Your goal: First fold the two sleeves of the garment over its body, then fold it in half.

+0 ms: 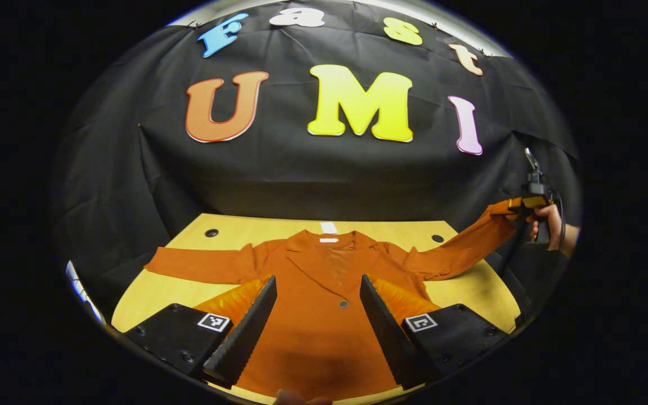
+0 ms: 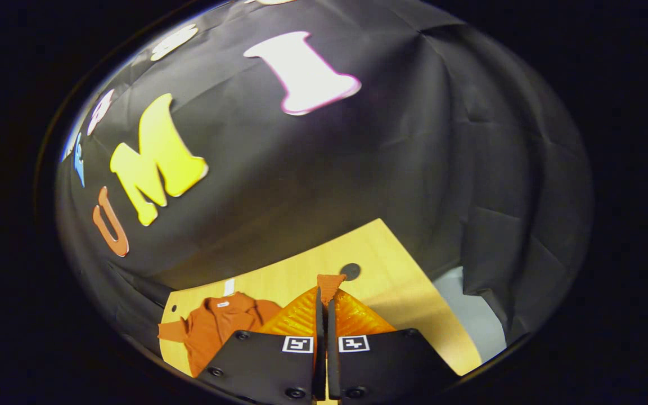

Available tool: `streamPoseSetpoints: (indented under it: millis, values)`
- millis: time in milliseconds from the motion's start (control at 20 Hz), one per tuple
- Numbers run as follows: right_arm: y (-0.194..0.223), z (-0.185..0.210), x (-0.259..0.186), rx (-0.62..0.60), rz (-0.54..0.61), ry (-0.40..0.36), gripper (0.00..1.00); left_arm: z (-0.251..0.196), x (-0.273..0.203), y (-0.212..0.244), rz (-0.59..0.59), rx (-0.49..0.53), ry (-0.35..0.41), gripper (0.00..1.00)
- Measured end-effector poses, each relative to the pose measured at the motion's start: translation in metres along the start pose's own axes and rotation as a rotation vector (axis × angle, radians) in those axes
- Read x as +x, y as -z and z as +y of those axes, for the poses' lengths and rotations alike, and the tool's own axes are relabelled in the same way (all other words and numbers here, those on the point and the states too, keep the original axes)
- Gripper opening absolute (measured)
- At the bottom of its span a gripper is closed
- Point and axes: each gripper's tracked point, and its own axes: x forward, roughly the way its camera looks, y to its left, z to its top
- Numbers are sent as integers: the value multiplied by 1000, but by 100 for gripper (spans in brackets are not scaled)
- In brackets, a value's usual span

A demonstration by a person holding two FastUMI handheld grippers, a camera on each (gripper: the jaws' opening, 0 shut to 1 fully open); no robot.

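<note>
Garment: one rust jacket [image 1: 324,315], flat and face up on the tabletop [image 1: 470,292], two sleeves spread.
Left claw [image 1: 317,323]: fingers wide apart, above the jacket's lower body.
Right claw [image 2: 325,306]: pinched on the right sleeve cuff [image 2: 330,281], lifted off the tabletop.

the left hand-held gripper [image 1: 318,315] has two black finger mounts with round screws, each with a small white square marker with a black pattern, and ribbed inner faces. the right hand-held gripper [image 2: 324,315] has the same black mounts, screws and square markers.
</note>
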Motion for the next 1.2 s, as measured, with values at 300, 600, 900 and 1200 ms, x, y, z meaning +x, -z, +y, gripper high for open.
streamPoseSetpoints:
  millis: [300,600,900,1200]
  values:
    - [28,204,-9,-79,18,-92,2,118,-23,-6,-112,24,-81,97]
    - [130,365,42,-165,138,-197,2,221,-57,14,-113,-72,-212,96]
    - [255,437,123,-245,293,-193,2,297,-89,50,-62,-128,-349,97]
    - [338,454,179,-327,399,-135,2,332,-110,73,-11,-170,-445,96]
